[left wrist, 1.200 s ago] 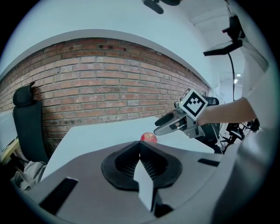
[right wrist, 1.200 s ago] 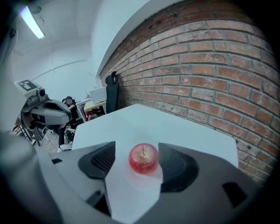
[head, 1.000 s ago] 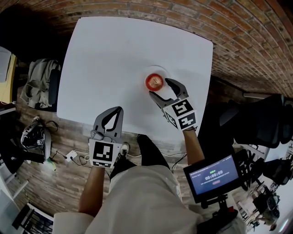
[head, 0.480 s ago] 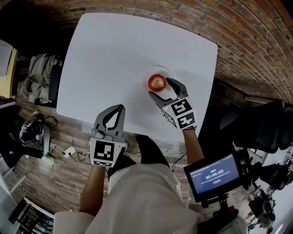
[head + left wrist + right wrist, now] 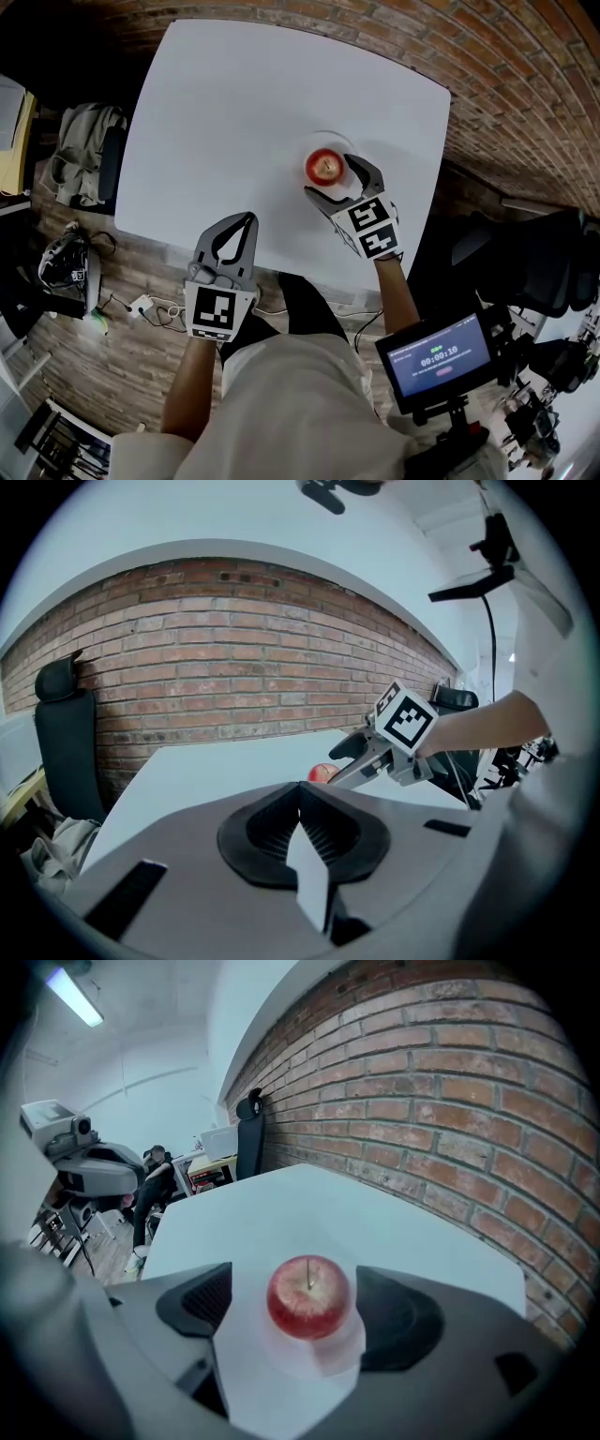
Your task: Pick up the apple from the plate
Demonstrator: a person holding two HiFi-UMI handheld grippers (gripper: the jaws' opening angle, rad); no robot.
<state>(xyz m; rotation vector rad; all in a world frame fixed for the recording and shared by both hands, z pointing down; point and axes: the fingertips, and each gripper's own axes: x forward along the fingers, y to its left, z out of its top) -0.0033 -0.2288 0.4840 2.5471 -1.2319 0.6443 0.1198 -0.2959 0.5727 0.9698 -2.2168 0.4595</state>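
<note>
My right gripper [image 5: 330, 176] has just been opening its jaws. They now stand wide, one on each side of the apple [image 5: 308, 1296], with the pads clear of it. The apple sits stem up on the white plate [image 5: 319, 139], toward the right side of the desk [image 5: 244, 112]. My left gripper [image 5: 301, 789] has its jaws closed together on nothing at the desk's near edge, well apart from the plate.

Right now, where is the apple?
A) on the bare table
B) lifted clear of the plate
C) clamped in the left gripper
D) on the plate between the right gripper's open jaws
D: the apple sits on the plate inside the right gripper, whose jaws have just been opening and stand clear of it.
</note>
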